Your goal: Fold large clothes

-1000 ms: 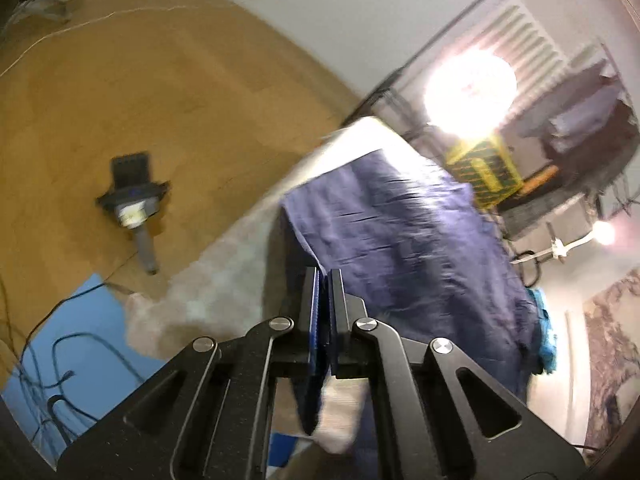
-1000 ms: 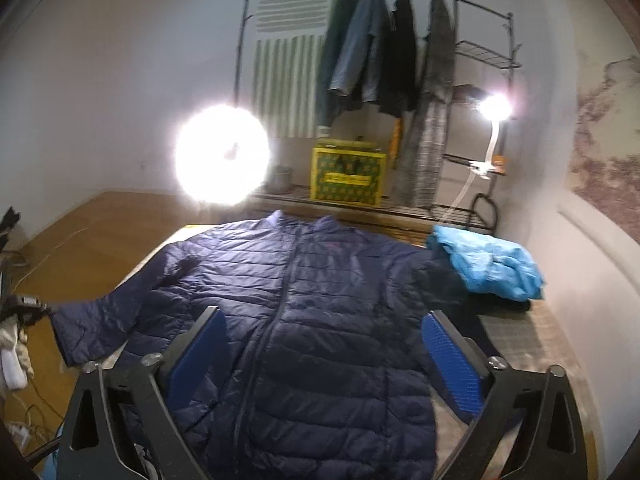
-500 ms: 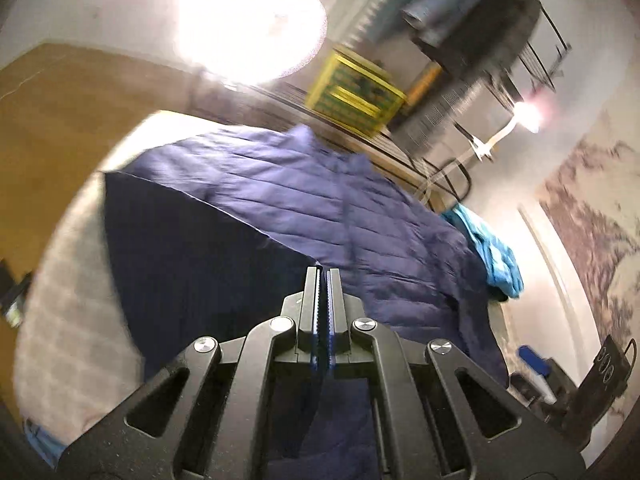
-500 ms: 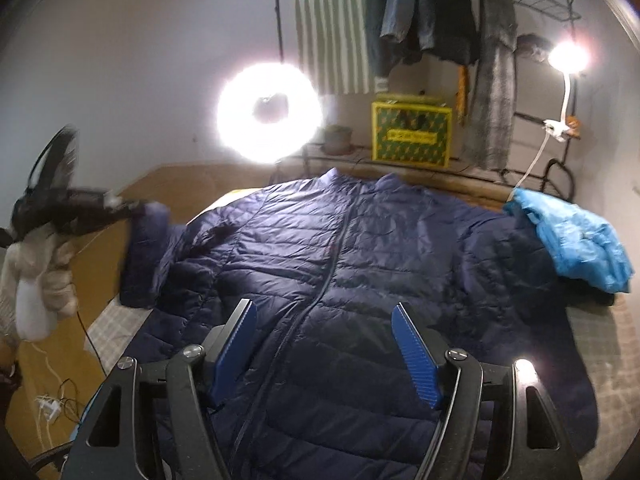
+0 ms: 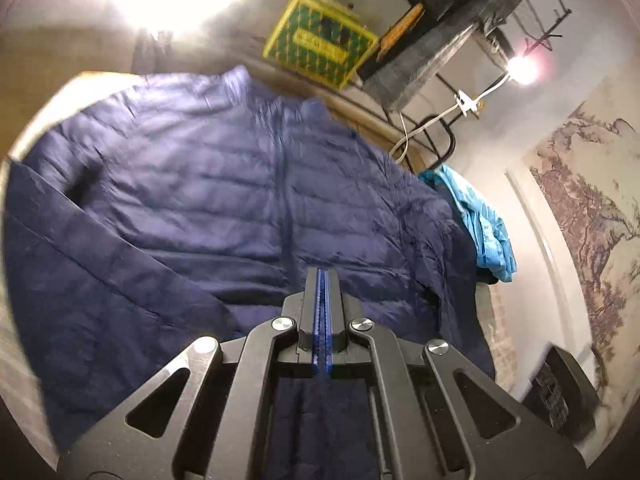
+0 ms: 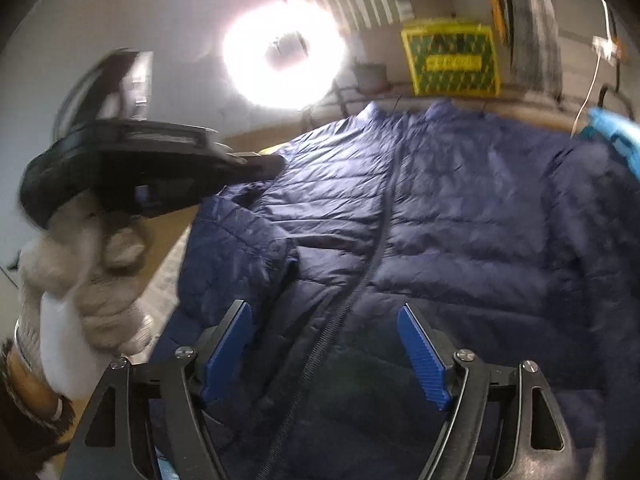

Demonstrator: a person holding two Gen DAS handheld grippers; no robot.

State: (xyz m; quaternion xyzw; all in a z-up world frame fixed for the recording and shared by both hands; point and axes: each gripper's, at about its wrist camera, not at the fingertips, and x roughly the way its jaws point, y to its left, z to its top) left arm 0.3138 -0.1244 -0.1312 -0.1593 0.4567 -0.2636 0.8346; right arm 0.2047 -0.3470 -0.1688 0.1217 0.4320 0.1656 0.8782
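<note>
L sleeve folded across navy jacket – L gripper clamped on it, R gripper open over hem, jaws just widening, R side + body unfolded.

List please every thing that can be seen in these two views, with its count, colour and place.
Puffer jacket: one, navy, spread front-up on the surface, its left-side sleeve folded onto the body.
Garment: one, light blue, bunched at the jacket's right edge.
Crate: one, yellow and green, behind the collar.
Ring light: one, white, lit, by the back wall.
Small lamp: one, lit, on the clothes rack.
Hanging clothes: several, dark, on the rack.
Left gripper: black, blue pads, shut.
Gloved hand: white glove, holding the left gripper.
Right gripper: open above the zipper.
</note>
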